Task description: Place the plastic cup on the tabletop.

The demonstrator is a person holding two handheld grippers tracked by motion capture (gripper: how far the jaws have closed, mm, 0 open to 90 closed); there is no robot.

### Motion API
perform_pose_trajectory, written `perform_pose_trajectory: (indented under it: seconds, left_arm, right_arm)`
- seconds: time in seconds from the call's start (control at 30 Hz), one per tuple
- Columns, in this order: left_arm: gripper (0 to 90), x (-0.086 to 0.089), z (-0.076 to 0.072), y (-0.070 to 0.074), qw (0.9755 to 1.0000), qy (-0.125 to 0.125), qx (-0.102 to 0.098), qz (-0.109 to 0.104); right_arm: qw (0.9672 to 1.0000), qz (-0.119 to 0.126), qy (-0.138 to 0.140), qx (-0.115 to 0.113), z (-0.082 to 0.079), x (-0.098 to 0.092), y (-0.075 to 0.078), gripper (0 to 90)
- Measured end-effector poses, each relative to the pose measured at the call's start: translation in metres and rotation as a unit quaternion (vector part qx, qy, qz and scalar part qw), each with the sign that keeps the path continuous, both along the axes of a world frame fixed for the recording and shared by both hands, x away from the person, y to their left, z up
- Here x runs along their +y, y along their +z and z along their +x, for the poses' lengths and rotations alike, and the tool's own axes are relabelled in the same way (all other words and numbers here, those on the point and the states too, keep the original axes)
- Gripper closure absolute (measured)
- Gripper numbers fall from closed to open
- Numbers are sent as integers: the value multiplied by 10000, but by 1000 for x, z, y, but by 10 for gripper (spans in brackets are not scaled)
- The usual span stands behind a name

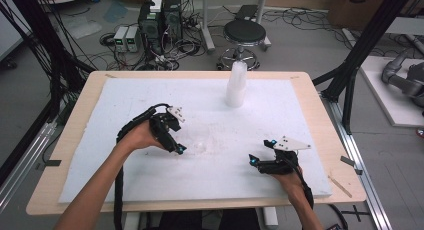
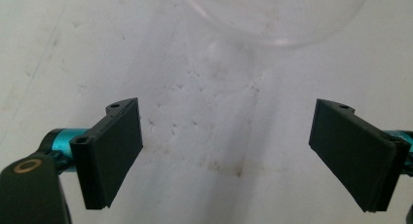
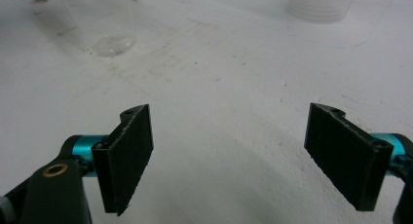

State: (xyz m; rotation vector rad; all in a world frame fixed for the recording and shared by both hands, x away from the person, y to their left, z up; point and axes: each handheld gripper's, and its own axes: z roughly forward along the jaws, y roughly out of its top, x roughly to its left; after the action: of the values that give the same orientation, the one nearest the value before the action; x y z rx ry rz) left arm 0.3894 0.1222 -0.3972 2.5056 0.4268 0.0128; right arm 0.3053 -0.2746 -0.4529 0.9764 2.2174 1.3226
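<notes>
A single clear plastic cup [image 1: 199,140] stands upright on the white foam board [image 1: 150,175], near its middle. My left gripper [image 1: 177,147] hangs just left of this cup and is open. In the left gripper view the cup's rim [image 2: 272,36] lies ahead of the open left gripper [image 2: 226,112], with nothing between the jaws. My right gripper [image 1: 262,151] rests open at the front right of the board. The right gripper view has the right gripper [image 3: 229,112] open over bare foam, and the clear cup [image 3: 104,24] far off at upper left.
A tall stack of clear cups [image 1: 236,85] stands at the back middle of the board, and its base [image 3: 319,5] shows in the right gripper view. The board lies on a wooden table [image 1: 75,140]. A stool [image 1: 244,35] and cabled boxes sit on the floor behind.
</notes>
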Motion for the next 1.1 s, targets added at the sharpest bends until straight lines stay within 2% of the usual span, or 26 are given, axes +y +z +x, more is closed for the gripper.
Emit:
perform_pose_trajectory:
  seconds: [0.13,0.2,0.27,0.33,0.37,0.4,0.47,0.53,0.6,0.67,0.7,0.73,0.77,0.8,0.83,0.93,0.97,1.03,1.1]
  left_arm:
    - [122,18,-12,-2,9998,111,-40,-171]
    - [122,28,-20,-4,9990,161,-107,-413]
    - [122,39,-28,-5,9981,235,-196,-533]
    - [122,50,-36,-8,9958,386,-299,-774]
    - [122,55,-41,-11,9930,553,-334,-985]
    - [122,60,-45,-13,9908,680,-396,-1100]
    - [117,69,-54,-19,9840,933,-559,-1412]
    - [116,77,-63,-27,9754,1192,-640,-1738]
    - [116,84,-73,-35,9646,1450,-852,-2033]
    - [116,90,-81,-43,9540,1721,-1092,-2199]
    - [116,93,-85,-47,9472,1877,-1195,-2308]
    - [116,96,-89,-51,9364,2092,-1294,-2501]
    - [116,98,-92,-53,9299,2208,-1354,-2611]
    - [116,101,-94,-56,9223,2347,-1446,-2709]
    - [116,102,-96,-58,9187,2421,-1539,-2715]
    - [116,102,-99,-57,9152,2553,-1679,-2629]
    - [116,102,-100,-58,9124,2600,-1709,-2658]
    - [116,102,-102,-61,9104,2657,-1784,-2621]
    - [116,102,-102,-64,9112,2667,-1737,-2616]
  right_arm:
    - [10000,-3,-27,-2,0,0,0,176]
    - [10000,-6,-56,-7,0,0,0,176]
    - [10000,21,-72,37,0,0,0,176]
    - [9999,31,-96,6,1,-1,0,176]
    - [9999,27,-97,-11,1,-1,0,176]
    - [9999,32,-103,10,1,-1,0,176]
    - [9999,15,-103,-23,0,0,0,176]
    - [9999,21,-122,-62,-2,0,0,176]
    - [9997,59,-183,-140,-3,-1,0,176]
    - [9995,120,-209,-214,-4,-3,0,176]
    - [9994,163,-225,-216,-4,-3,1,176]
    - [9993,189,-227,-236,-5,-4,0,176]
    - [9992,224,-230,-246,-5,-5,1,176]
    - [9990,255,-250,-260,-5,-5,1,176]
    - [9989,276,-254,-276,-5,-6,1,176]
    - [9985,371,-311,-270,-6,-8,1,176]
    - [9984,388,-309,-271,-6,-8,1,176]
    - [9983,404,-323,-266,-5,-8,1,176]
    - [9983,394,-327,-280,-5,-8,0,176]
